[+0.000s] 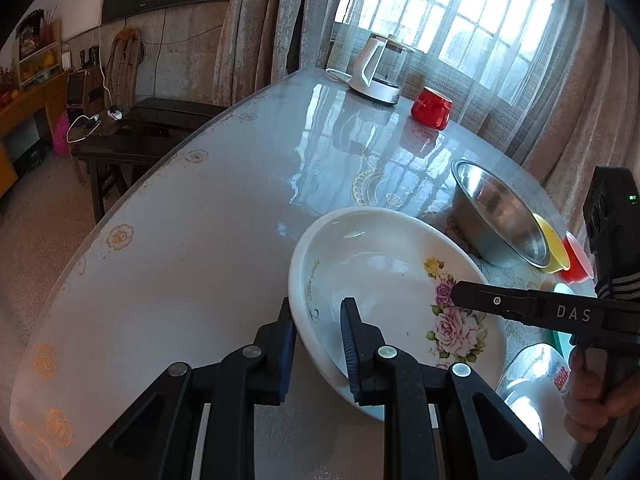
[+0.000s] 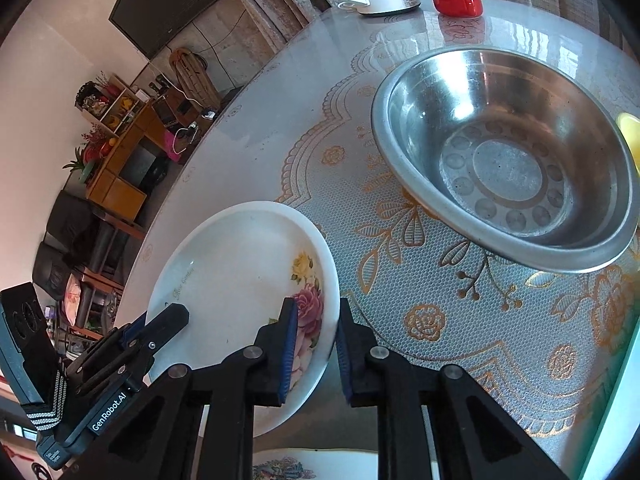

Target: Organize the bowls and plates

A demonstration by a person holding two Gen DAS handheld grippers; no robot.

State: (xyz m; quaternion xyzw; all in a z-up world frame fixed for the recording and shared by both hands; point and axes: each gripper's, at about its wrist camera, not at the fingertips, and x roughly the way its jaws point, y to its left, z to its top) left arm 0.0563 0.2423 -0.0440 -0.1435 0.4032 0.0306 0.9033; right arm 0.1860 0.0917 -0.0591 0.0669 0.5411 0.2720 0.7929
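Your left gripper (image 1: 316, 344) straddles the near-left rim of the white floral plate (image 1: 384, 280), one pad outside and one inside, jaws partly open with a gap still showing, so it is not clamped yet. Your right gripper (image 2: 316, 344) straddles the opposite rim by the pink rose, also part open, and grips nothing. The plate sits on the table (image 1: 192, 216), tilted, just left of the steel bowl (image 2: 504, 160).

I judge you are about to lift the plate. Close both sides evenly on the rim, and raise it level so it cannot slip.

Faint script on the plate seems to read "Rose Garden". The grippers read "GenRobot.AI" and "DAS".
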